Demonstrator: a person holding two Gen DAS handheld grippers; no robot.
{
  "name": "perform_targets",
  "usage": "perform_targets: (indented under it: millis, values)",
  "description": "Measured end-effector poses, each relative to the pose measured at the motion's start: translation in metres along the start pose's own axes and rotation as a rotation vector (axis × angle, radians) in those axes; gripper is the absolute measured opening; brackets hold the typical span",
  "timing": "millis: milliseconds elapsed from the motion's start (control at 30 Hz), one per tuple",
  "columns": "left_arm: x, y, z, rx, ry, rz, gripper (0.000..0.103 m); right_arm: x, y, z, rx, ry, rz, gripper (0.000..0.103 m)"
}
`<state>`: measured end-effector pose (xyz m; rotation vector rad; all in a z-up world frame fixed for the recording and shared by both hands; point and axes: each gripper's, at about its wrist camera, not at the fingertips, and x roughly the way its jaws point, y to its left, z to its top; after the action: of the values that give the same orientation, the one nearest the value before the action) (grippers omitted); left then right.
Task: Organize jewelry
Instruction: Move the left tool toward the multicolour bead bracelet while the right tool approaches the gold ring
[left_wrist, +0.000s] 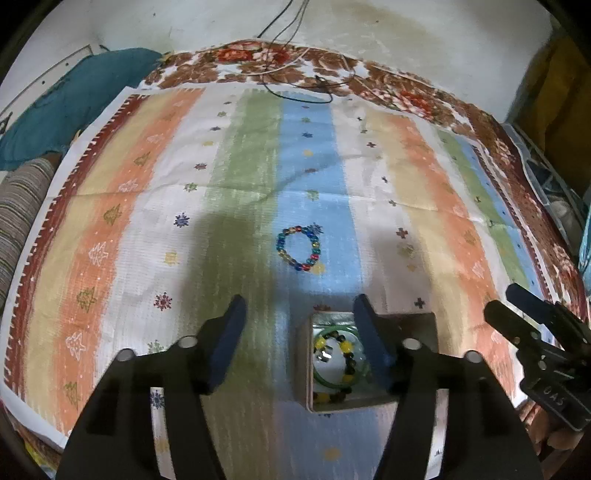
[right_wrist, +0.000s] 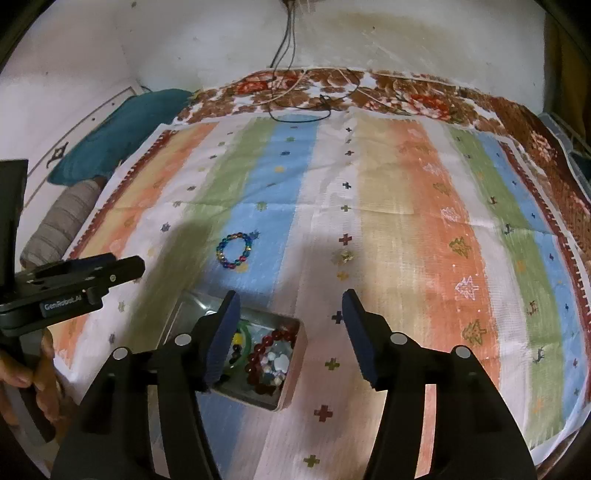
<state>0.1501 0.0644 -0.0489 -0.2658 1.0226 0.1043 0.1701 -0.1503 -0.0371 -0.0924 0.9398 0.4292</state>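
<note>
Both grippers stand open and empty: the left gripper (left_wrist: 299, 314) and the right gripper (right_wrist: 290, 308) hover over the small box (right_wrist: 291, 373), which gathers a green bangle, red beads and a yellow-and-dark strand. One multicoloured bead bracelet (left_wrist: 299, 248) lies apart on the striped cloth (left_wrist: 406, 206), probably next for the box.

Left tongs (right_wrist: 122, 267) read "GenRobot.AI"; right tongs (left_wrist: 517, 299), "GAS".
</note>
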Motion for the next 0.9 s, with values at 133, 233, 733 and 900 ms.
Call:
perform_targets:
  millis: [133, 233, 733, 900]
  values:
    - [0.008, 0.002, 0.004, 0.014, 0.009, 0.021, 0.066, 0.007, -0.003, 0.004, 0.005, 0.01, -0.008, 0.061]
    - [0.014, 0.004, 0.008, 0.017, 0.02, 0.034, 0.068, 0.013, -0.004, 0.007, 0.006, 0.018, -0.019, 0.064]
    - [0.058, 0.005, 0.027, 0.01, 0.068, 0.07, 0.081, 0.06, -0.026, 0.023, 0.042, 0.081, -0.069, 0.069]
    - [0.068, 0.005, 0.033, 0.017, 0.079, 0.075, 0.083, 0.072, -0.029, 0.028, 0.042, 0.1, -0.073, 0.069]
